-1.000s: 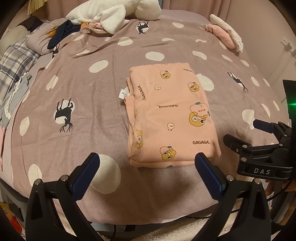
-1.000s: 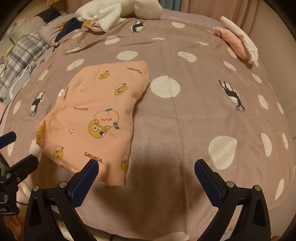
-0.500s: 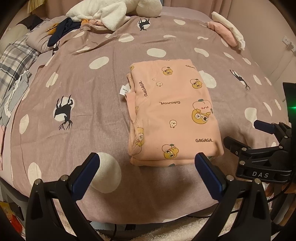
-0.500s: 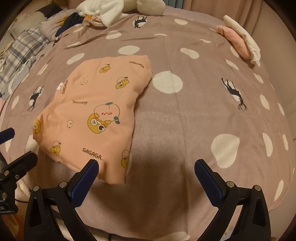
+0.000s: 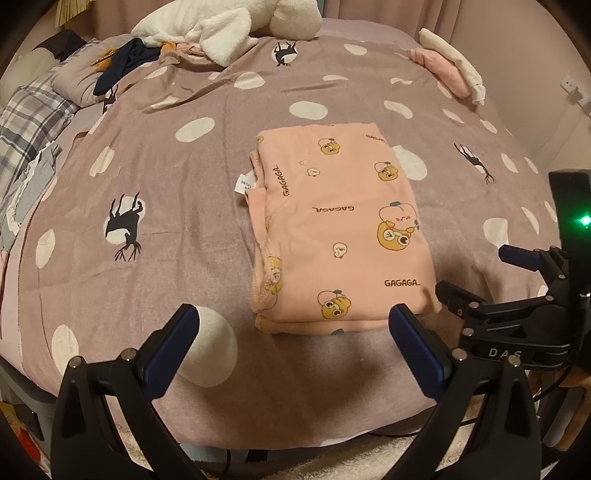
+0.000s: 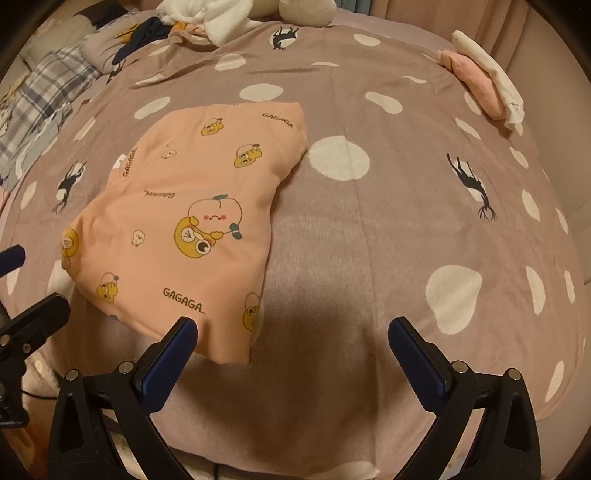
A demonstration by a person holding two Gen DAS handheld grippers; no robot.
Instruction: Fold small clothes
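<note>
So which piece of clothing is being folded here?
Look at the mauve polka-dot bedspread. In its middle lies the folded peach-pink garment, a neat rectangle. Unlike the pink-and-white pile at the far edge, it has cartoon characters and "GAGAGA" print.

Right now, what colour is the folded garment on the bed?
Peach-pink garment with yellow cartoon prints, clearest in the left wrist view.

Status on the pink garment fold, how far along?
Done: the peach-pink cartoon-print garment lies as a flat folded rectangle on the mauve polka-dot bedspread. In hand: nothing; left gripper and right gripper are open, off the fabric. Left: possibly the unfolded heap of clothes at the bed's far end.
</note>
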